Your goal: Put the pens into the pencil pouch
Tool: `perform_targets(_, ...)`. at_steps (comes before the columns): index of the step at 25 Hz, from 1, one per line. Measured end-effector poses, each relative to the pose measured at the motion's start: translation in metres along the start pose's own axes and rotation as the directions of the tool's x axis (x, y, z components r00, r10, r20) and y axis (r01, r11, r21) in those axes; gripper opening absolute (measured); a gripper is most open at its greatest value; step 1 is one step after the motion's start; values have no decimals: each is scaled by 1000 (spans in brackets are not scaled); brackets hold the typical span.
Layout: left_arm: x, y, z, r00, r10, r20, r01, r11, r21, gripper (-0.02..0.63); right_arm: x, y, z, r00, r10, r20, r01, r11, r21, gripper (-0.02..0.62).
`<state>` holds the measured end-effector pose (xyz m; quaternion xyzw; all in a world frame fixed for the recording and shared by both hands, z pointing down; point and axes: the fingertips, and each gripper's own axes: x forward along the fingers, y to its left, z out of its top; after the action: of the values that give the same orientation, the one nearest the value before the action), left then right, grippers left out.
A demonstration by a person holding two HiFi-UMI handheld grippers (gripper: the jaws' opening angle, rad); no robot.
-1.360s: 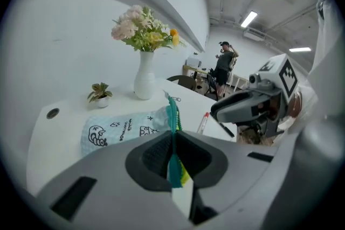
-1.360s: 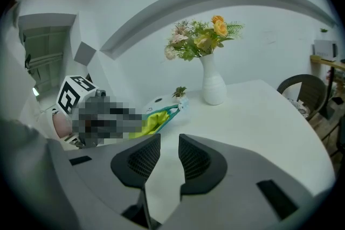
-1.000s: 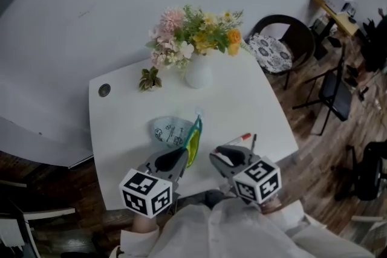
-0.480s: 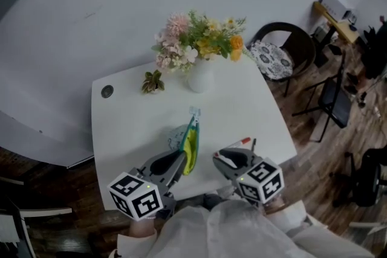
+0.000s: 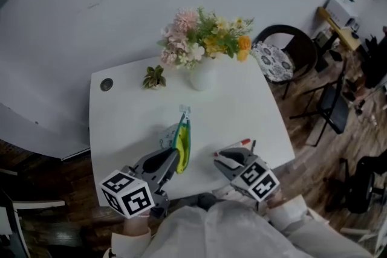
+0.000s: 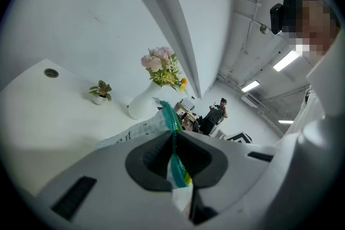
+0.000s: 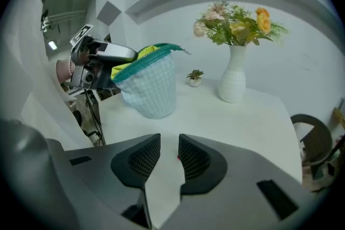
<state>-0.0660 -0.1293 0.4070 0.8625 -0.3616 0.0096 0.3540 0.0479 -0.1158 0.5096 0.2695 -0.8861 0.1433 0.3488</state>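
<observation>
Head view: the pencil pouch (image 5: 181, 141) stands on end in front of the vase (image 5: 202, 77), its teal zipper edge pinched in the left gripper's (image 5: 174, 157) clenched jaws. Whether its bottom touches the surface (image 5: 121, 121) is unclear. It looks like soft, light cloth that will likely sag, so the mouth needs spreading. The right gripper (image 5: 221, 158) has its jaws released and empty. It is just beside the pens (image 5: 237, 142), which lie farther from the vase than the pouch. Thin, stiff and smooth, each pen probably suits a mid-barrel grip.

Pouch (image 7: 153, 91): checked cloth, teal zip edge. Table (image 5: 121, 124): smooth matt white. Vase (image 7: 233, 83): smooth, slight sheen. Floor (image 5: 320, 172), right: wood planks.
</observation>
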Motion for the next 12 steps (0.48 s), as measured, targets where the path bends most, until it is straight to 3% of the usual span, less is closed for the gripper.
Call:
perform_targets(5,-2,5,0,1000,-3,13,3,1000,-14,25,11,-3,-11,995,8,-99,-26,984,-176,101)
perform_targets(12,-3,8,2,1000,-3,27,4,999,-49,25,25,-11,-35,967,5,-255,-97,931,-351,101)
